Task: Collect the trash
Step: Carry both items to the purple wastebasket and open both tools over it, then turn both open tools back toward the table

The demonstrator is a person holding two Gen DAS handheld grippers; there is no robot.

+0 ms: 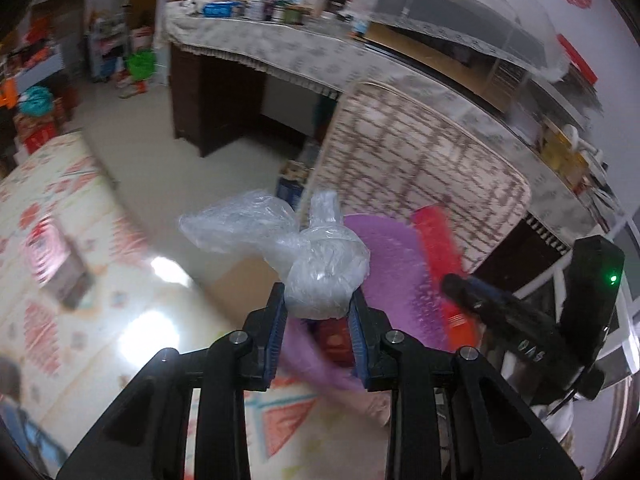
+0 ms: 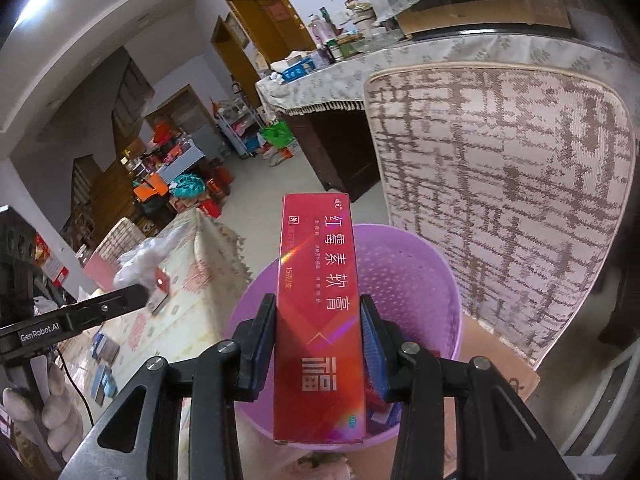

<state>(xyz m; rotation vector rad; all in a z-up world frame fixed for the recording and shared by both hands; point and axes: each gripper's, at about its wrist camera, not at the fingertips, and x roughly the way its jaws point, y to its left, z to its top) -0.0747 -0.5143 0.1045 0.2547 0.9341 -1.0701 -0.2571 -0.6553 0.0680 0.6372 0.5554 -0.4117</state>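
My left gripper (image 1: 318, 304) is shut on a crumpled clear plastic bag (image 1: 320, 276) and holds it in the air, just left of a purple waste bin (image 1: 384, 252). My right gripper (image 2: 320, 320) is shut on a long red box (image 2: 320, 312) with white Chinese lettering, held upright over the open purple waste bin (image 2: 412, 276). The red box (image 1: 440, 248) and the right gripper (image 1: 500, 312) also show in the left wrist view. The left gripper (image 2: 136, 296) with the plastic bag (image 2: 140, 260) shows at the left of the right wrist view.
A table with a patterned cloth (image 1: 60, 240) lies to the left, with a small box (image 1: 64, 276) on it. A mattress (image 2: 500, 200) leans behind the bin. A flat cardboard sheet (image 2: 500, 364) lies under the bin. A cluttered counter (image 1: 280, 40) stands further back.
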